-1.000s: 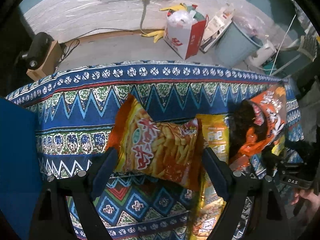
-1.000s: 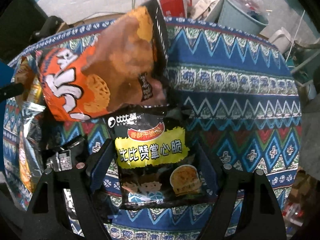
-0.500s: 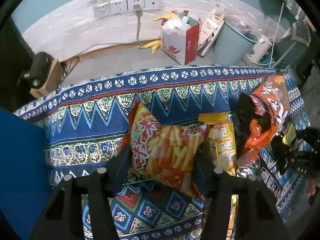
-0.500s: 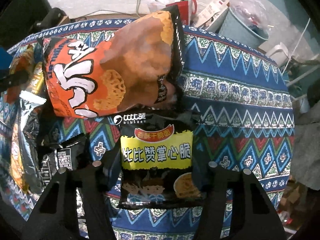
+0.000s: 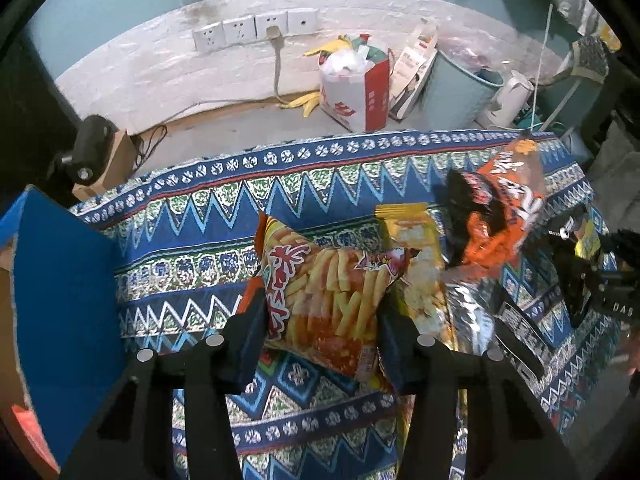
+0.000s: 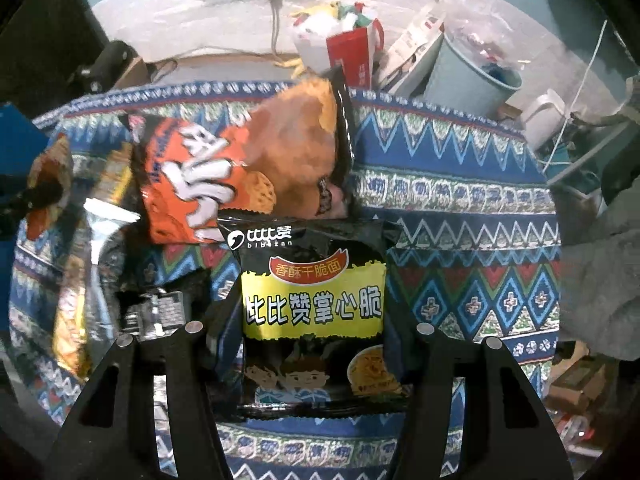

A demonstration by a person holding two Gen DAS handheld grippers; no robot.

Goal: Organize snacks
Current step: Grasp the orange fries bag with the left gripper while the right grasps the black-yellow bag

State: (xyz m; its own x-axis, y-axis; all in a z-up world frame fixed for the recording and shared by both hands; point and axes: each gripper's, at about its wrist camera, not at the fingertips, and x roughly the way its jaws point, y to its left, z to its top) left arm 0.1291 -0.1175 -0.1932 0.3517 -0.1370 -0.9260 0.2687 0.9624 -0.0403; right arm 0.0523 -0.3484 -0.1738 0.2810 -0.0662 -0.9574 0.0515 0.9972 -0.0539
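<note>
A red-and-yellow fries bag sits between the pads of my left gripper. Its jaws are still closing and squeeze the bag's sides just above the patterned cloth. In the right wrist view my right gripper is shut on a black-and-yellow noodle snack bag, held off the cloth. Behind it an orange chip bag lies on the table. The orange chip bag also shows at the right of the left wrist view, beside a yellow popcorn bag and a silver-backed bag.
A blue box stands at the table's left edge. On the floor past the far edge are a red-and-white bag of rubbish, a teal bucket and a white kettle. Wall sockets sit behind.
Both grippers went from wide open around their bags to pressing on them. Both have risen, and the table looks further below.
</note>
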